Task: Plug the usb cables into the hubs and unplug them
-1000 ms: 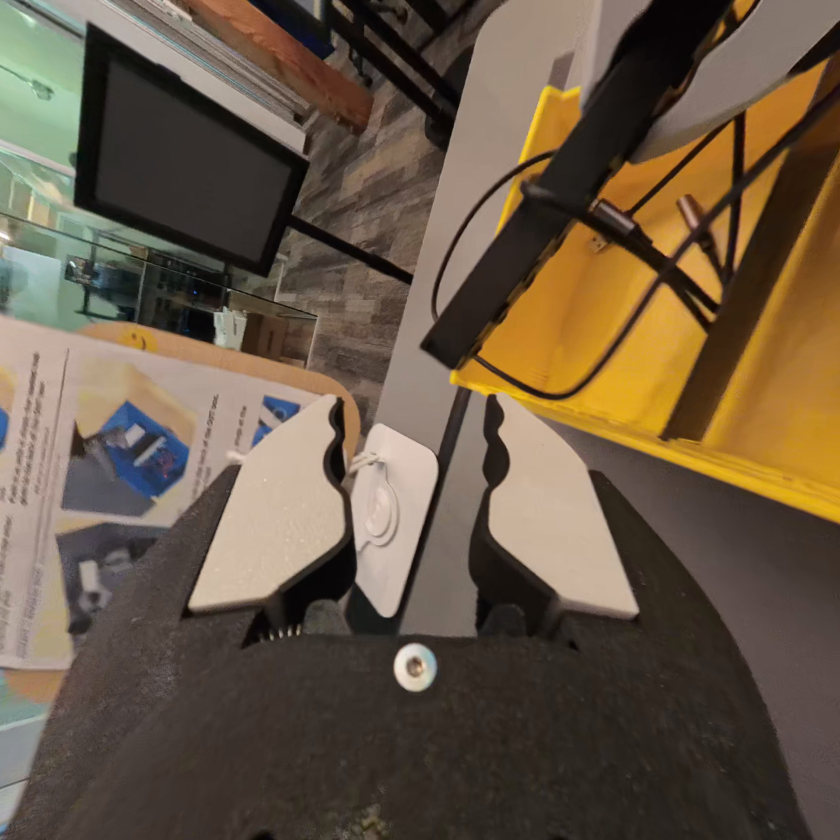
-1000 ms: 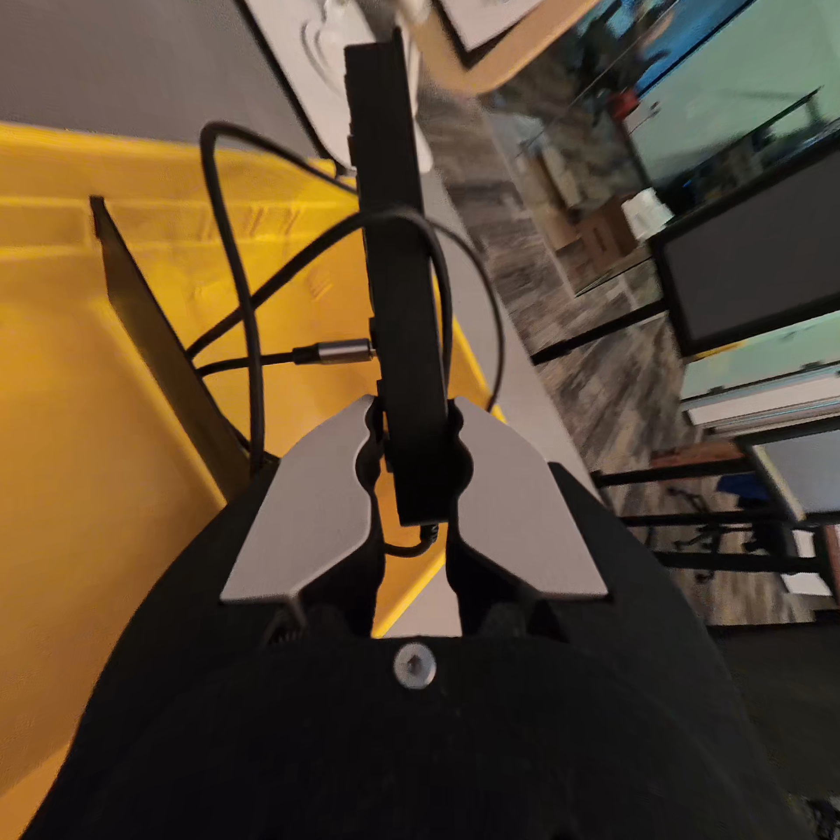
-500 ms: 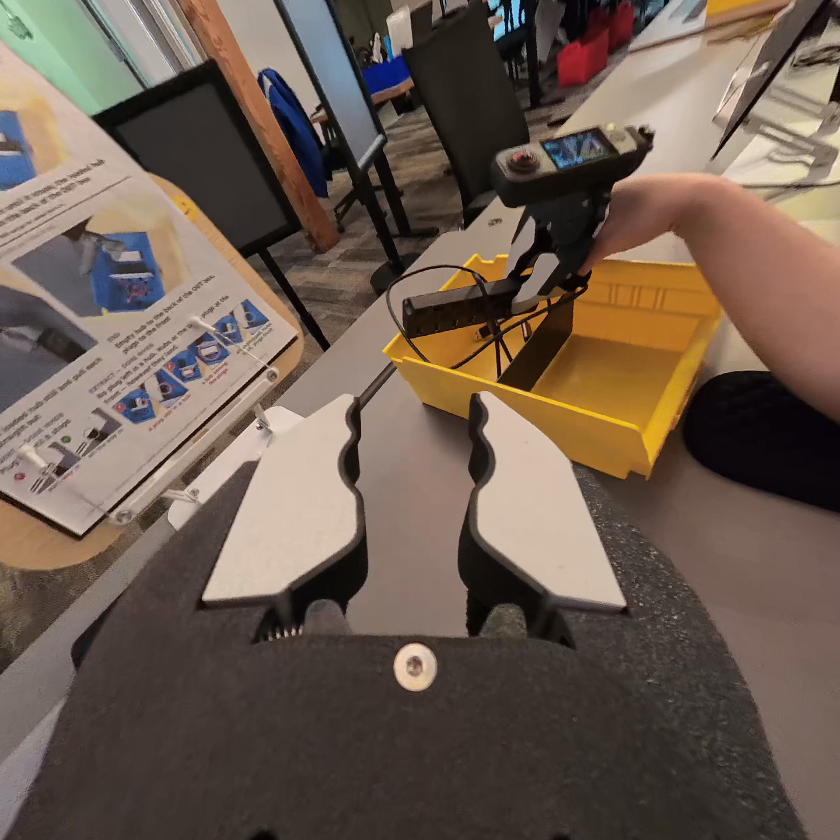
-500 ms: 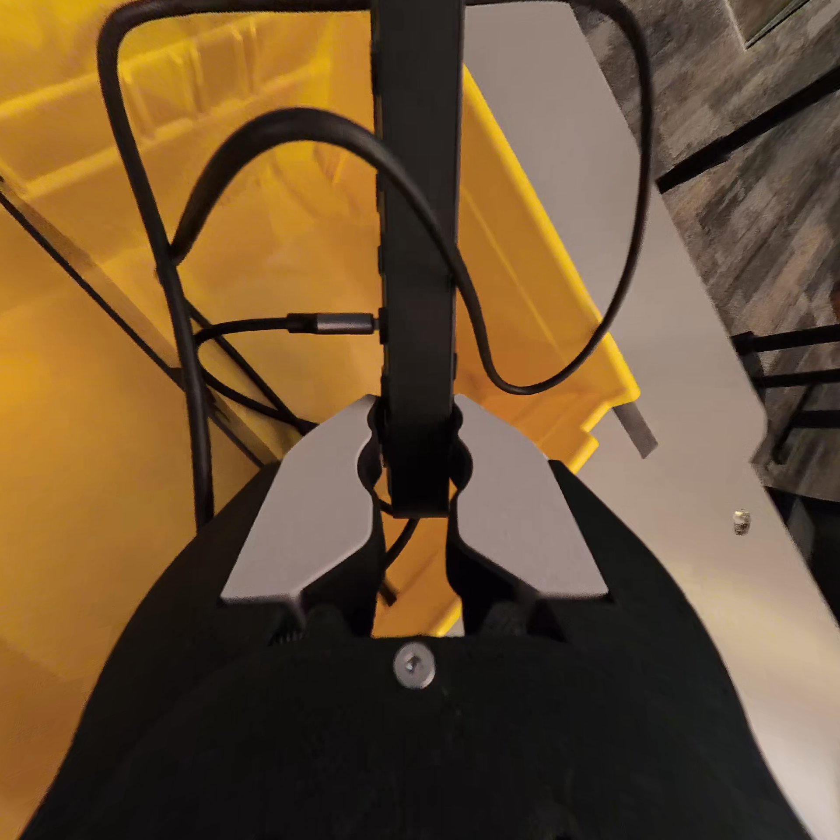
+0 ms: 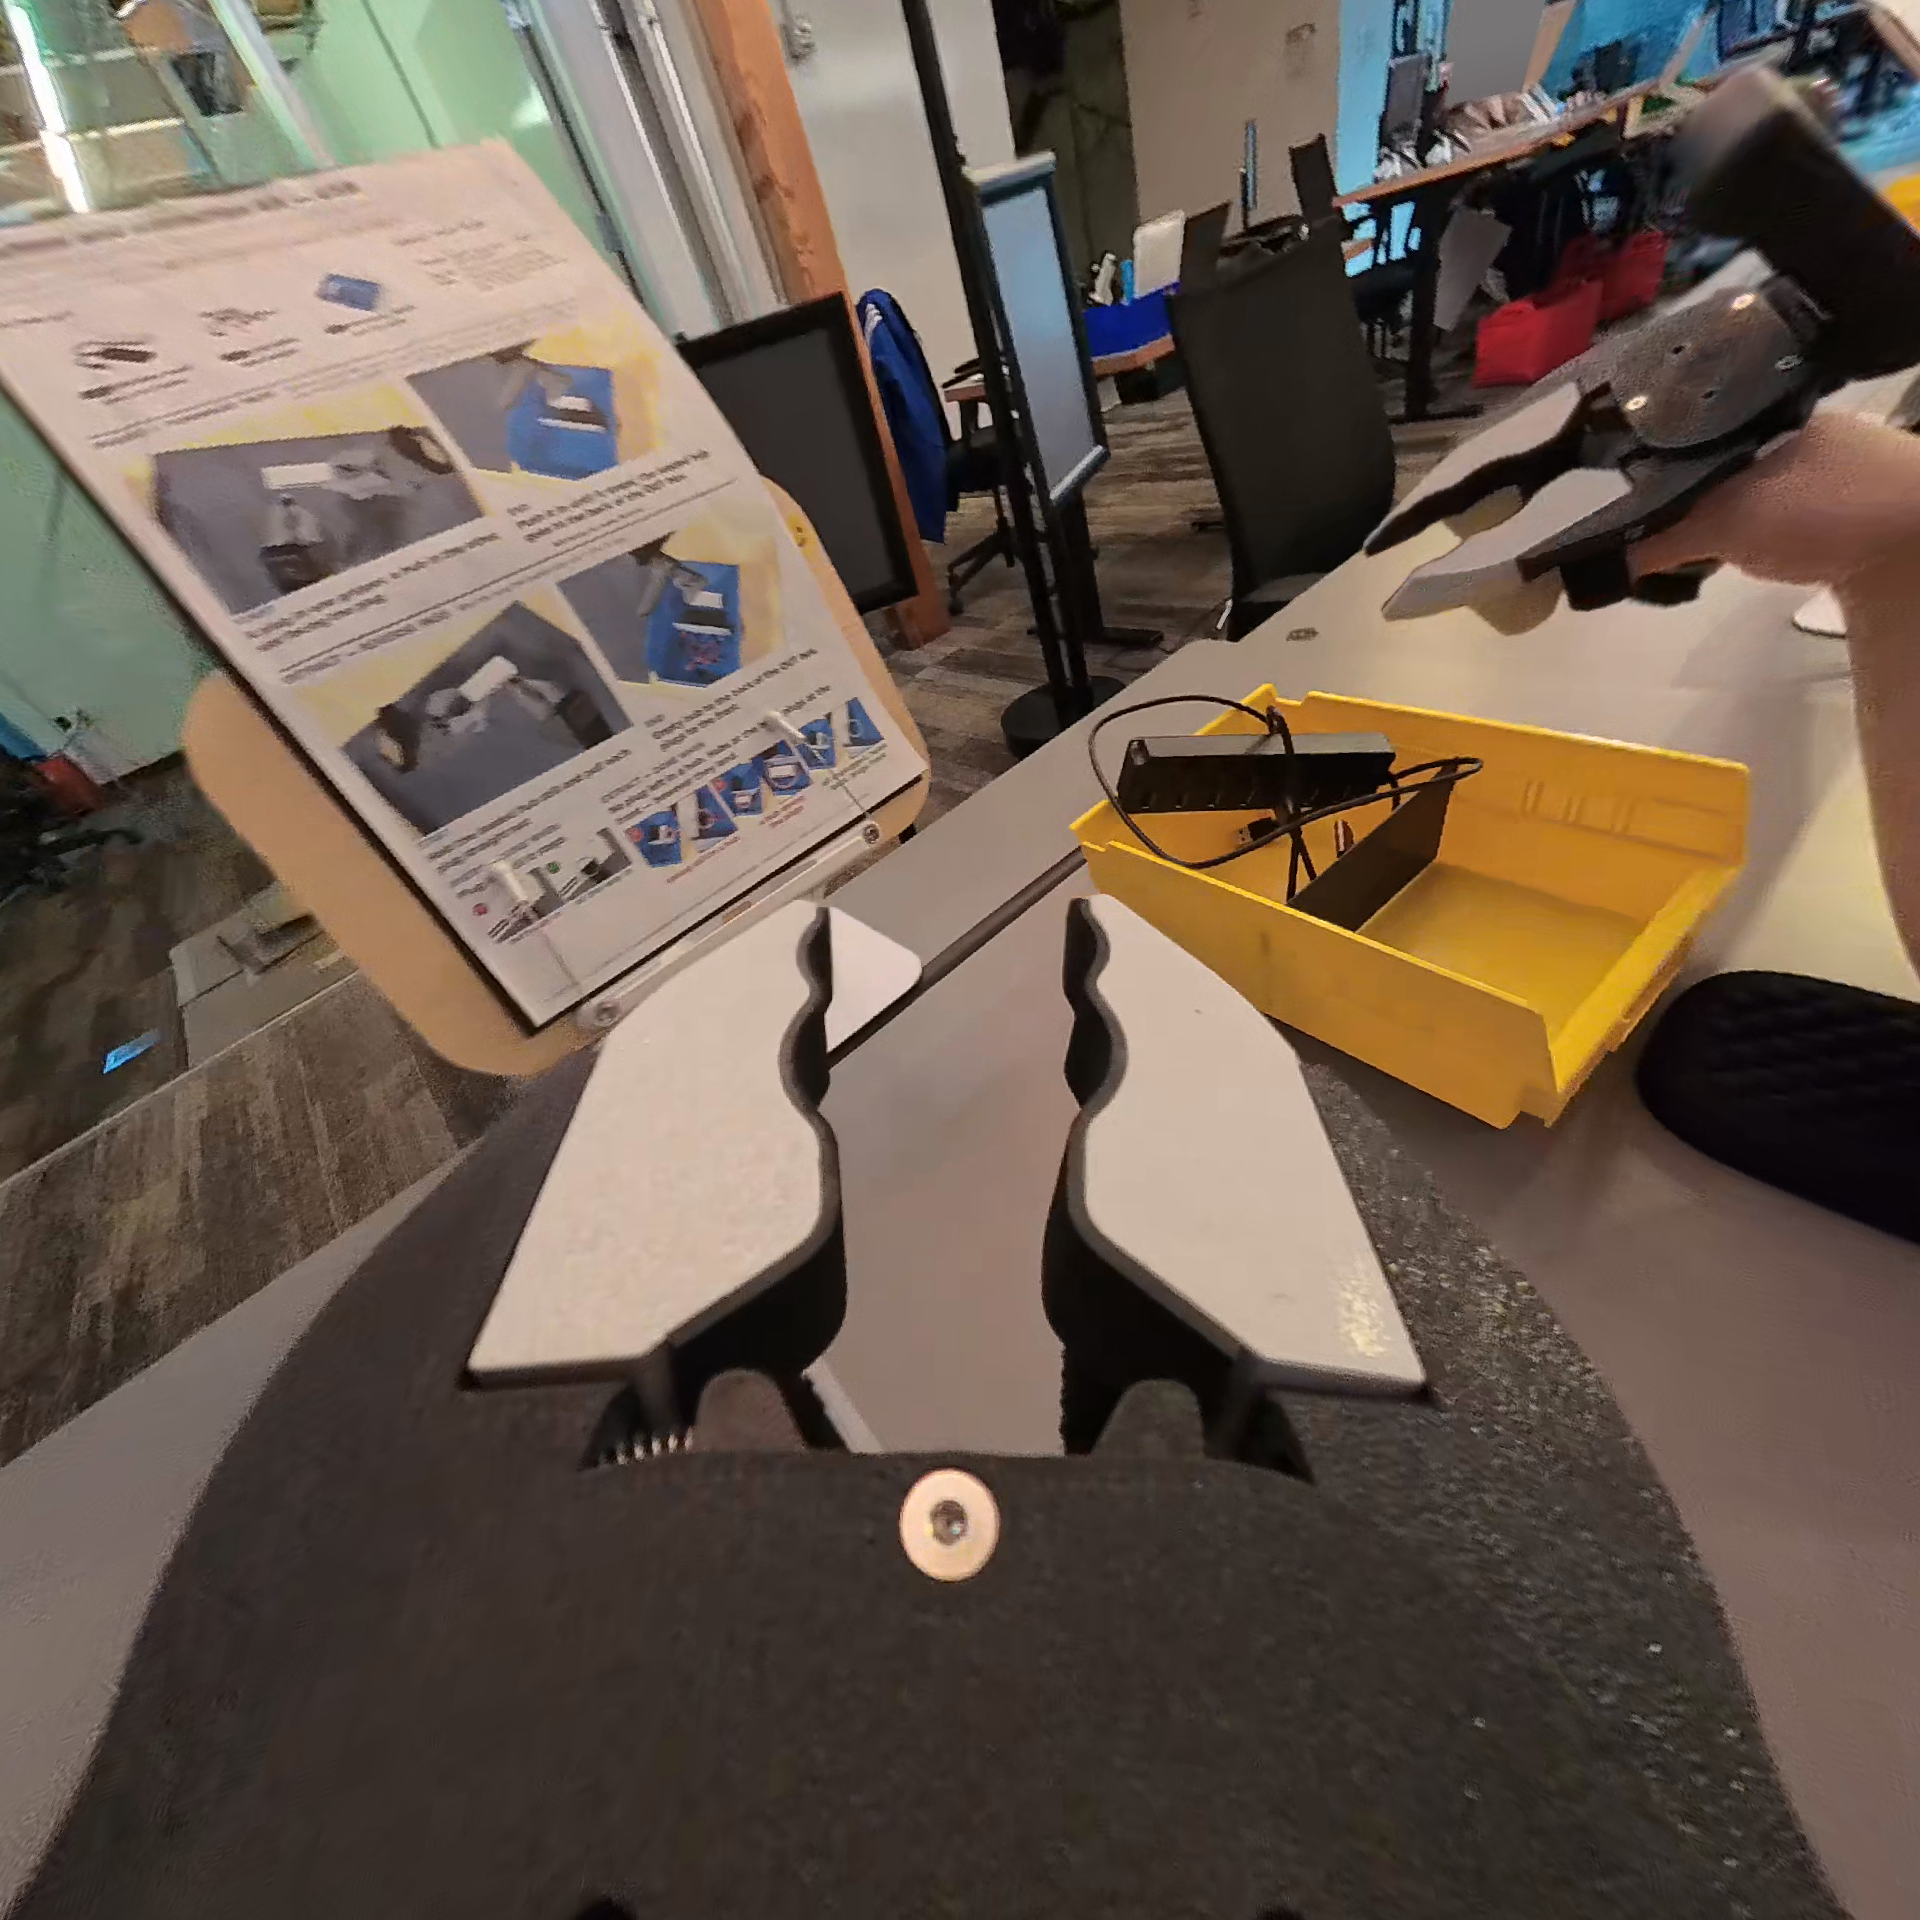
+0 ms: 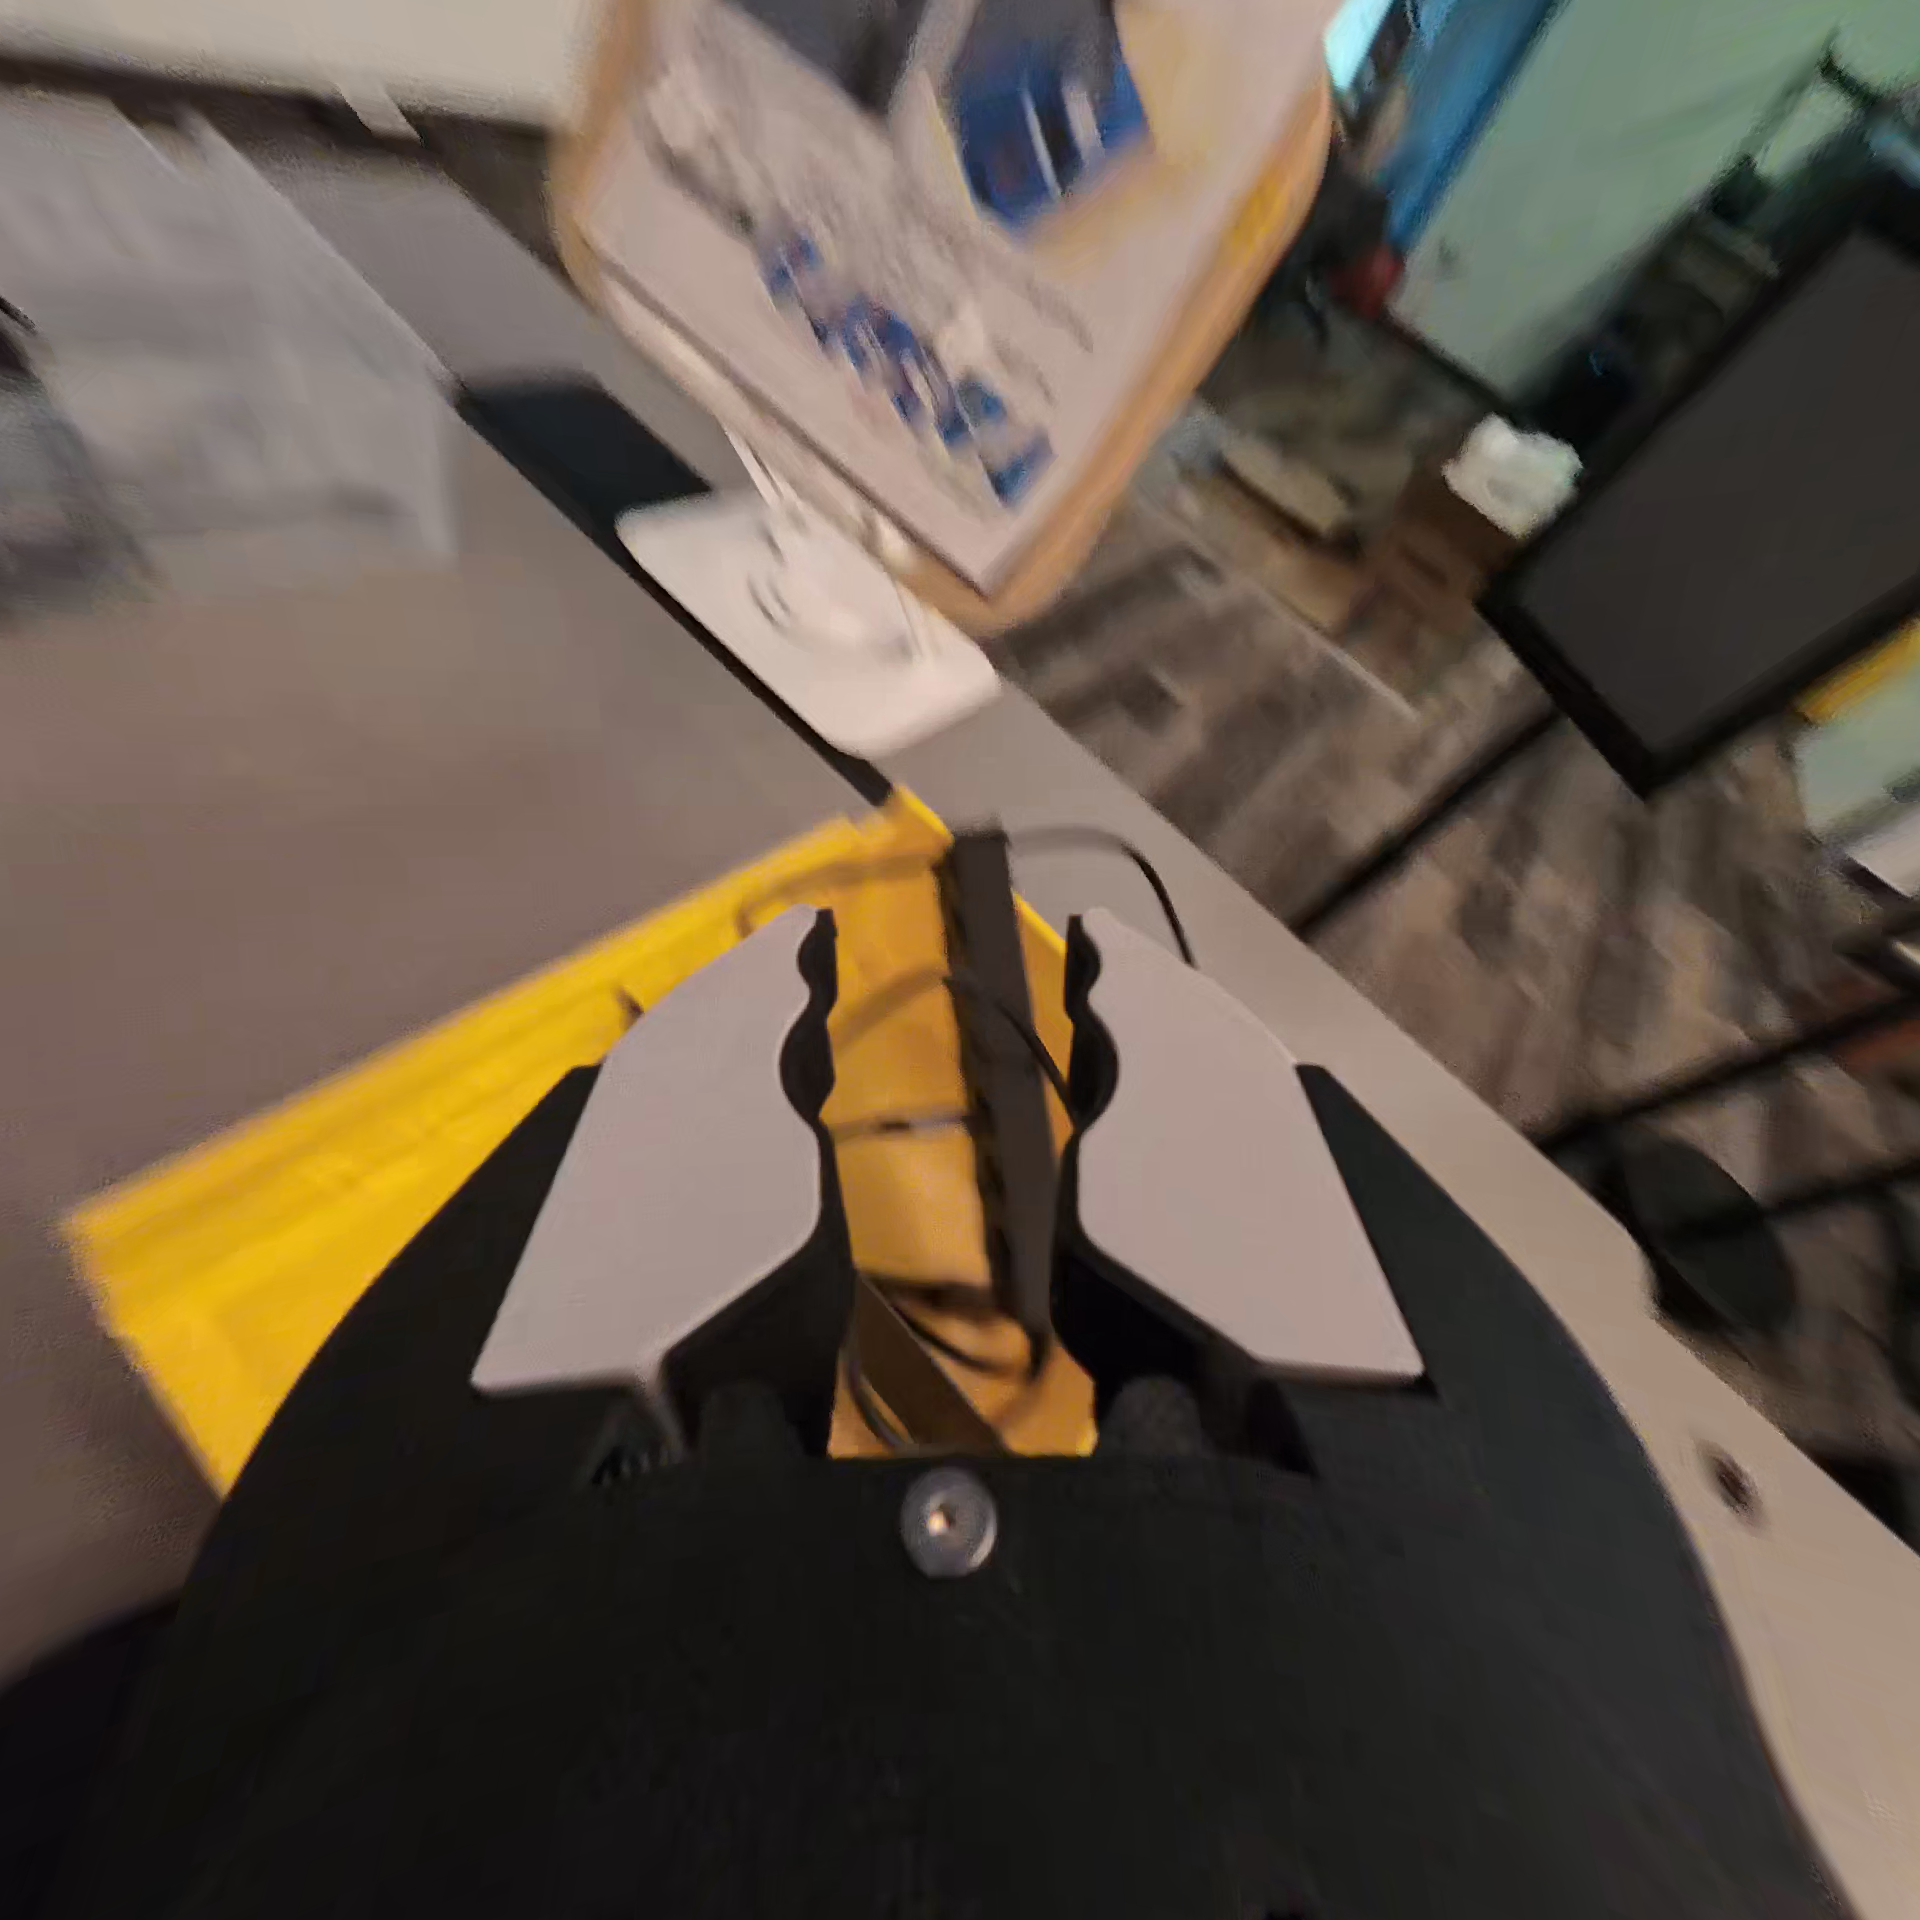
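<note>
Left gripper [image 5: 945, 1023]: fingers apart, empty, low over the worktop [image 5: 1558, 1351].
Right gripper [image 6: 948, 1023]: fingers apart, empty.
Hub [image 5: 1252, 769]: rests across the yellow bin [image 5: 1403, 977] corner; probably light, rigid; grip its narrow sides.
Cable [image 5: 1174, 842]: limp; hold the plug.

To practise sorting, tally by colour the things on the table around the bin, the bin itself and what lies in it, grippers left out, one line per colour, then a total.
Yellow: 1, the bin
Black: 4, the hub, its cable, the divider, the pad
White: 1, the stand base
Total: 6
</note>
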Action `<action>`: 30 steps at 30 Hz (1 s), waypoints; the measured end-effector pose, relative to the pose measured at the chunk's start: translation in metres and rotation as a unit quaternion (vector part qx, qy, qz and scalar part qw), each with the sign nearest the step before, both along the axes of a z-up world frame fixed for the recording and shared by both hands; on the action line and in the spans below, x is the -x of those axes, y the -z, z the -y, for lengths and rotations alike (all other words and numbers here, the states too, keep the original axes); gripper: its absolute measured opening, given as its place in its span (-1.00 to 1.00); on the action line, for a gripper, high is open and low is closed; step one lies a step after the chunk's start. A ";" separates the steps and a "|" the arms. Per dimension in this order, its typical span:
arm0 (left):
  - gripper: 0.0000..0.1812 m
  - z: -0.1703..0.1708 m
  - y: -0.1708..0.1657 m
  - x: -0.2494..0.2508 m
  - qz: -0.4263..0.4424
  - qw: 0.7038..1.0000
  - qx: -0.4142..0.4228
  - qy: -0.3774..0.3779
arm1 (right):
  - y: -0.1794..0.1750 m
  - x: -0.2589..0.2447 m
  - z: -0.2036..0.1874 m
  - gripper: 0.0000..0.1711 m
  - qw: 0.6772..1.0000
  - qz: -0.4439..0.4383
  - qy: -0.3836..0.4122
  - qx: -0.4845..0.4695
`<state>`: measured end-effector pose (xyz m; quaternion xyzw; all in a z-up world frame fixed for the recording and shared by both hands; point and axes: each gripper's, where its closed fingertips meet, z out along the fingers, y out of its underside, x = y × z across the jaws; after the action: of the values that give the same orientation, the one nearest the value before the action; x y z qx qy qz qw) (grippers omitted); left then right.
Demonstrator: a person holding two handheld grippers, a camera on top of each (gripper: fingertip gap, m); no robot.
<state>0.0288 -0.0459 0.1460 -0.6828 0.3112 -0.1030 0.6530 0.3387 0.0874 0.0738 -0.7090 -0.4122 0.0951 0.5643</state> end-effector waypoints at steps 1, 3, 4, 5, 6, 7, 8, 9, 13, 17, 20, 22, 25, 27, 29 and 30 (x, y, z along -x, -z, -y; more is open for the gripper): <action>-0.53 0.007 -0.005 0.009 0.010 1.000 -0.001 -0.007 | -0.015 0.016 0.010 -0.50 0.999 -0.037 -0.036 -0.005; -0.56 0.023 -0.013 0.027 0.033 0.999 -0.001 -0.025 | -0.039 0.041 0.028 -0.51 0.992 -0.091 -0.092 -0.016; -0.56 0.030 -0.012 0.036 0.040 0.999 0.006 -0.034 | -0.048 0.049 0.035 -0.51 0.988 -0.106 -0.110 -0.024; -0.56 0.037 -0.008 0.043 0.041 0.998 0.021 -0.041 | -0.055 0.057 0.040 -0.52 0.985 -0.115 -0.122 -0.031; -0.56 0.043 -0.001 0.050 0.035 0.997 0.040 -0.048 | -0.060 0.062 0.043 -0.52 0.984 -0.120 -0.126 -0.039; -0.56 0.048 0.008 0.057 0.023 0.996 0.058 -0.057 | -0.063 0.066 0.046 -0.52 0.984 -0.120 -0.125 -0.046; -0.56 0.050 0.016 0.066 0.009 0.995 0.069 -0.073 | -0.067 0.069 0.048 -0.52 0.984 -0.118 -0.124 -0.056; -0.56 0.051 0.024 0.076 -0.006 0.993 0.074 -0.094 | -0.070 0.071 0.050 -0.52 0.983 -0.118 -0.124 -0.066; -0.57 0.046 0.062 0.120 -0.067 0.979 0.102 -0.162 | -0.084 0.073 0.062 -0.52 0.976 -0.143 -0.136 -0.089; -0.63 0.033 0.101 0.150 -0.110 0.970 0.137 -0.170 | -0.094 0.065 0.070 -0.52 0.973 -0.151 -0.132 -0.110; -0.65 0.027 0.132 0.162 -0.164 0.961 0.171 -0.140 | -0.098 0.059 0.076 -0.53 0.971 -0.163 -0.137 -0.110; -0.65 0.026 0.152 0.174 -0.216 0.947 0.195 -0.135 | -0.098 0.056 0.077 -0.53 0.970 -0.166 -0.139 -0.111; -0.73 0.029 0.174 0.183 -0.256 0.934 0.222 -0.116 | -0.098 0.050 0.075 -0.54 0.971 -0.163 -0.131 -0.118; -0.74 0.031 0.185 0.195 -0.274 0.924 0.233 -0.130 | -0.096 0.051 0.075 -0.54 0.972 -0.158 -0.133 -0.114; -0.74 0.034 0.193 0.195 -0.260 0.924 0.248 -0.126 | -0.095 0.055 0.078 -0.54 0.972 -0.153 -0.141 -0.111; -0.74 0.036 0.194 0.193 -0.246 0.929 0.249 -0.123 | -0.093 0.059 0.079 -0.54 0.972 -0.147 -0.148 -0.107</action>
<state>-0.1640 -0.0814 -0.0484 -0.8601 0.3401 0.0757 0.3725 0.2793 0.0080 0.1665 -0.5538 -0.4330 0.2359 0.6710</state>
